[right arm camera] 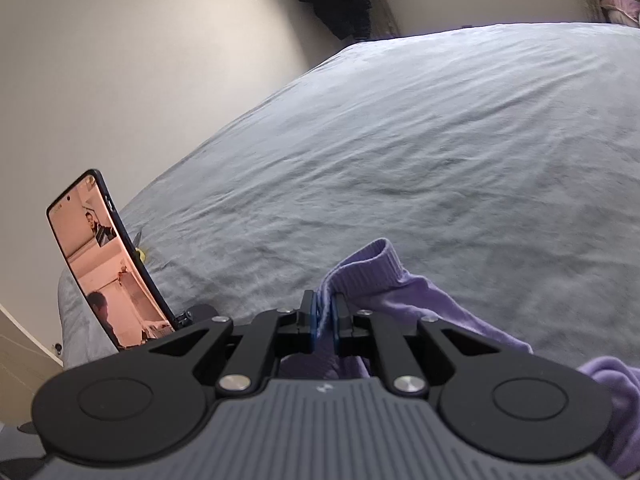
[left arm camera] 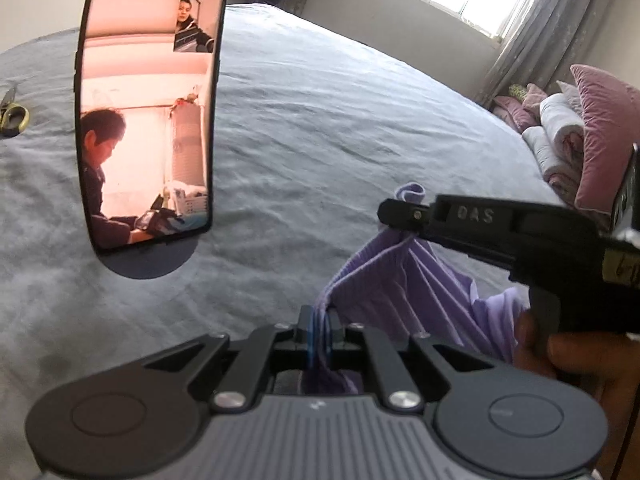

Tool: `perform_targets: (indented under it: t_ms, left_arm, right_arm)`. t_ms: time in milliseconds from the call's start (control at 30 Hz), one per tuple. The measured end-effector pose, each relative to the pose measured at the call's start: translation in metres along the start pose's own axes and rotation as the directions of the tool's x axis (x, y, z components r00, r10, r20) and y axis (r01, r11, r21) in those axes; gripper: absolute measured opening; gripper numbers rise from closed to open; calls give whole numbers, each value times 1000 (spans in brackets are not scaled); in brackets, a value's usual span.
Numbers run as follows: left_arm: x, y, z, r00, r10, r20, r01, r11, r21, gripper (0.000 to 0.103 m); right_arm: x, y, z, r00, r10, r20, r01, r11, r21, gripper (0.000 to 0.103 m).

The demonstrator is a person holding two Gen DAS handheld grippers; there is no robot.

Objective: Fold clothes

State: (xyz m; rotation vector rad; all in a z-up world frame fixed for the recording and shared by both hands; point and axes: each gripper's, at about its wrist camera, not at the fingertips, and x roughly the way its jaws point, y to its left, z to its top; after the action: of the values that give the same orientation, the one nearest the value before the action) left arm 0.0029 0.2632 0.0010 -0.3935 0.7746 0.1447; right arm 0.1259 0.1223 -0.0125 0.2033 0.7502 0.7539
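Bed [right arm camera: 420,152], grey cover, mostly bare. Purple knit top [left arm camera: 404,280] hangs bunched above its near edge, held up between both tools. Phone [left arm camera: 148,100] stands propped just left of it. Left hand-held gripper [left arm camera: 319,334] pinches a gathered fold; right hand-held gripper [right arm camera: 325,322] pinches fabric beside the ribbed cuff [right arm camera: 370,266]. Risks: thin bites may slip as the top is spread; a swinging hem could topple the phone.

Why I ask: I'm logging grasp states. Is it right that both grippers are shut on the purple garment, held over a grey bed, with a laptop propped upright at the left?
Not quite: it is a phone, not a laptop, as the left wrist view shows. The left gripper and right gripper are shut on the purple garment over the grey bed.
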Motion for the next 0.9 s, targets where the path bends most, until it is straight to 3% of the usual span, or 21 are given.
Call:
perform_targets:
  t_ms: [167,233,267,300,633,800,900]
  left_arm:
    - [1,-4,-7,999,30,-33,-29,999,41,14]
    - [-2,-4,-9,999,19,-30,-17,999,44,22]
    - [-4,-4,-10,1000,10,-26,-9,999,46,24]
    - [-6,-4,-10,1000,4,-20,-3,999,47,27]
    - [-23,-14,-16,999,-40,7,39,998,55,33]
    - [-25,-23,-18,993,-112,22,110,992,64,33]
    - [-27,-28,-18,991,-120,54,116,991,73,33]
  right_arm:
    - [0,-4,0,999,16,-30,-15,1000,18,21]
    - [-8,-10,1,999,20,-28,-19,999,33,32]
    - [-12,-13,1,1000,19,-23,-18,999,38,44]
    - [-19,-15,1,1000,9,-13,-8,999,37,47]
    - [-101,-70,-14,985,-173,-1,173,985,22,48]
    - [-122,-89,-27,970,-242,-16,242,970,0,50]
    - [-119,-95,-31,956,-290,-50,288,957,-35,50]
